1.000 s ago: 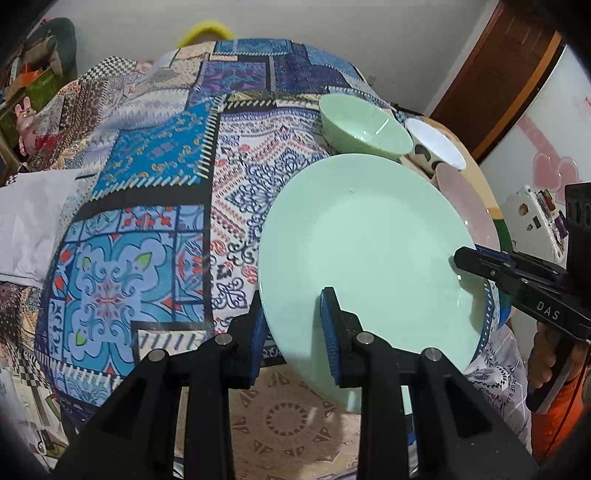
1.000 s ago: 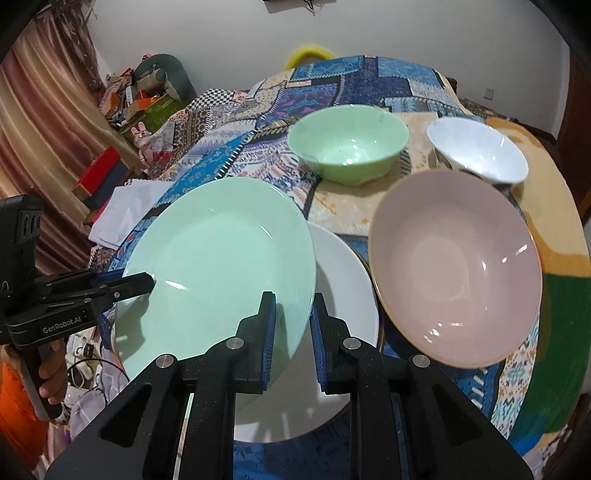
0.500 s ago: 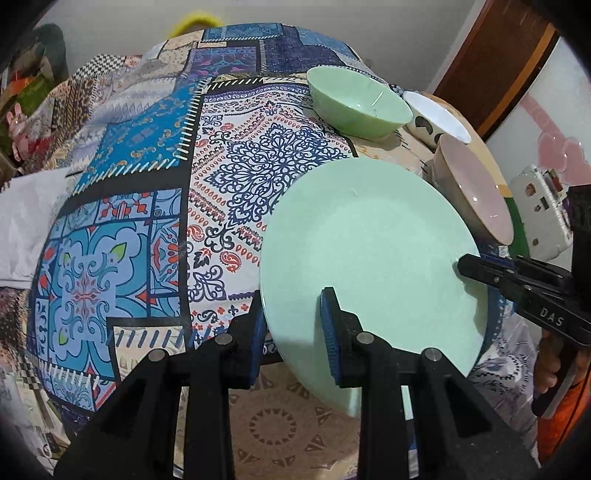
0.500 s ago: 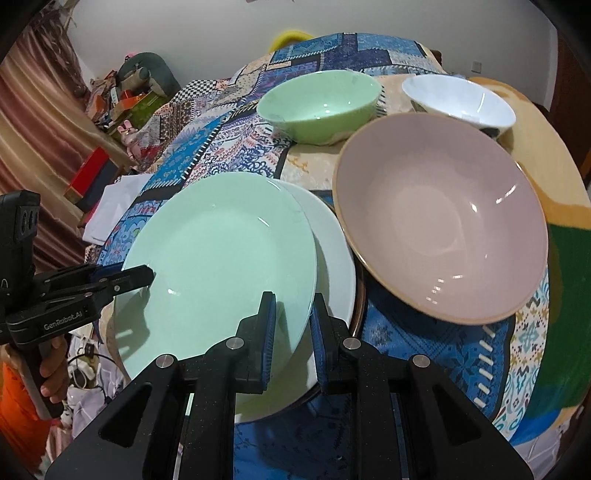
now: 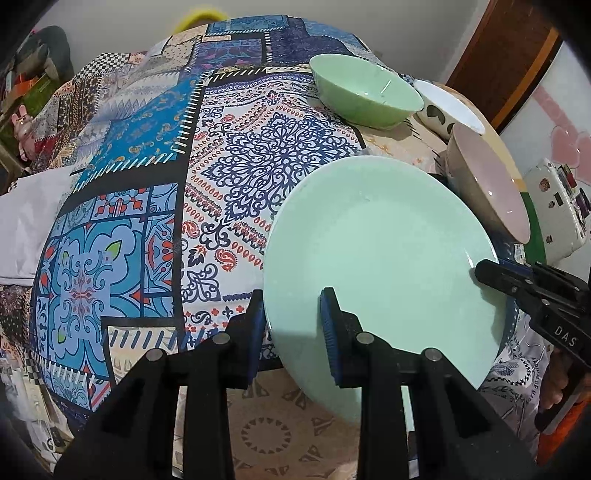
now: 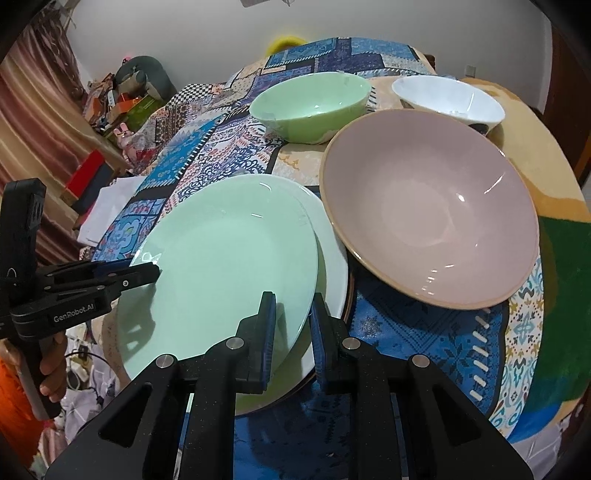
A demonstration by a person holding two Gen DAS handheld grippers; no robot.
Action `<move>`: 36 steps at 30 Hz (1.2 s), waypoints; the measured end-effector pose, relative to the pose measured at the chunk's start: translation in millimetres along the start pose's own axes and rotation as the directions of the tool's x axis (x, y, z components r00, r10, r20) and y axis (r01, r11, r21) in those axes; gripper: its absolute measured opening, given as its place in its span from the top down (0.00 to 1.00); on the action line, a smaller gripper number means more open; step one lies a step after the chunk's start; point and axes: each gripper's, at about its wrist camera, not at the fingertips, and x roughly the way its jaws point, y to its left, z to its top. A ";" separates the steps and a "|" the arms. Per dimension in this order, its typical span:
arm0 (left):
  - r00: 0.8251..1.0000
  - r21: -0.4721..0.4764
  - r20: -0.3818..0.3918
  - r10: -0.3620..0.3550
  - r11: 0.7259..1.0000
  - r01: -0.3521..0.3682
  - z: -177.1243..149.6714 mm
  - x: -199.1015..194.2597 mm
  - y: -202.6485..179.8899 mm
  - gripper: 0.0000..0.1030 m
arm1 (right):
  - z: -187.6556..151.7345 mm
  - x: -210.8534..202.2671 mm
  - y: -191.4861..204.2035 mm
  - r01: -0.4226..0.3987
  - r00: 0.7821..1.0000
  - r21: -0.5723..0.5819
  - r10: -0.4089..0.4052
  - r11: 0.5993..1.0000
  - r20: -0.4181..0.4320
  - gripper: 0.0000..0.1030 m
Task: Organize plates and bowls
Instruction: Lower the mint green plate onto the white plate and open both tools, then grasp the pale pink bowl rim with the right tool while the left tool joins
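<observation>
A round counter (image 6: 524, 147) is covered by a patchwork cloth (image 5: 122, 206) of blue, white and red patterns. A plain pale wall (image 6: 221, 33) is seen behind it, a striped curtain (image 6: 33, 122) and a heap of boxes (image 6: 122, 99) to the left in the right wrist view, and a brown door (image 5: 506, 62) to the right in the left wrist view.

A green plate (image 6: 225, 266) is held over the counter's near edge by both grippers. It is tilted, its face turned up and toward the cameras, and it overlaps a white plate (image 6: 332, 251) lying flat beneath; whether the two touch cannot be told. Being round, it has no long axis.

The left gripper (image 5: 291, 325) has its jaws closed on the plate's left rim, one blue pad above and one below. The right gripper (image 6: 291, 325) has its jaws closed on the near right rim in the same way.

Just beside the plates a large pink bowl (image 6: 432, 206) stands upright. Behind it a green bowl (image 6: 314, 103) and a white bowl (image 6: 450, 99) are set side by side.
</observation>
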 end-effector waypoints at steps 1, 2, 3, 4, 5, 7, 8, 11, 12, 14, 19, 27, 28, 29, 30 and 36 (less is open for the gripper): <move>1.000 0.001 -0.001 0.003 1.000 -0.003 0.3 0.4 -0.4 0.72 | 0.3 0.4 -0.3 0.003 1.000 0.000 -0.003 1.000 0.003 0.84; 1.000 0.002 -0.001 0.006 1.000 -0.006 0.7 0.9 -1.2 0.72 | 0.5 0.6 -0.2 0.003 1.000 0.001 -0.003 1.000 0.004 0.84; 1.000 0.003 -0.001 0.007 1.000 -0.007 0.7 0.9 -1.3 0.72 | 0.9 0.7 -0.8 0.001 1.000 0.004 -0.001 1.000 0.004 0.84; 1.000 0.004 -0.001 0.008 1.000 -0.008 0.3 0.5 -1.3 0.72 | 1.2 0.2 -2.1 -0.002 1.000 0.009 0.002 1.000 0.006 0.84; 1.000 0.006 0.002 0.009 1.000 -0.009 0.0 -0.1 -1.5 0.72 | 1.1 -0.8 -3.3 0.000 1.000 0.013 0.000 1.000 0.012 0.84; 1.000 0.016 0.012 0.012 1.000 -0.012 -1.2 -4.0 -2.3 0.69 | 1.1 -3.4 -4.3 0.006 1.000 0.013 -0.006 1.000 0.022 0.84; 1.000 0.019 0.022 0.012 1.000 -0.013 -1.3 -8.0 -2.5 0.68 | 1.3 -6.6 -5.7 0.013 0.999 0.013 -0.013 1.000 0.032 0.83; 0.998 0.030 0.051 0.021 0.999 -0.022 -1.5 -20.8 -4.6 0.62 | 2.6 -15.1 -5.6 0.013 0.998 0.004 -0.013 1.000 0.053 0.83; 0.997 0.038 0.066 0.029 0.999 -0.032 -0.6 -26.8 -6.2 0.59 | 3.6 -19.1 -5.6 0.014 0.998 -0.002 -0.014 1.000 0.062 0.83; 0.994 0.050 0.101 0.040 0.998 -0.046 2.4 -39.0 -9.7 0.54 | 5.9 -27.2 -5.0 0.022 0.996 -0.015 -0.021 1.000 0.081 0.83; 0.985 0.066 0.168 0.025 0.997 -0.037 13.6 -64.6 -22.3 0.44 | 13.7 -49.8 -6.8 0.032 0.989 -0.031 -0.027 0.999 0.143 0.77; 0.966 0.109 0.259 -0.014 0.994 -0.014 40.0 -82.7 -55.8 0.22 | 27.8 -79.1 -25.1 0.091 0.966 0.003 -0.089 0.996 0.242 0.55; 0.964 0.114 0.264 -0.021 0.993 -0.009 43.7 -82.0 -60.0 0.19 | 28.7 -81.1 -28.6 0.098 0.963 0.013 -0.098 0.995 0.250 0.52; 0.963 0.118 0.267 -0.026 0.993 -0.006 46.4 -79.9 -64.7 0.18 | 29.8 -83.3 -32.8 0.104 0.961 0.021 -0.106 0.994 0.257 0.50; 0.963 0.122 0.267 -0.030 0.992 -0.003 48.8 -78.1 -68.2 0.18 | 31.2 -85.1 -36.8 0.112 0.958 0.031 -0.116 0.993 0.264 0.50; 0.972 0.153 0.224 -0.067 0.988 0.032 68.3 -51.6 -93.1 0.17 | 36.7 -82.7 -66.5 0.155 0.948 0.088 -0.173 0.984 0.265 0.46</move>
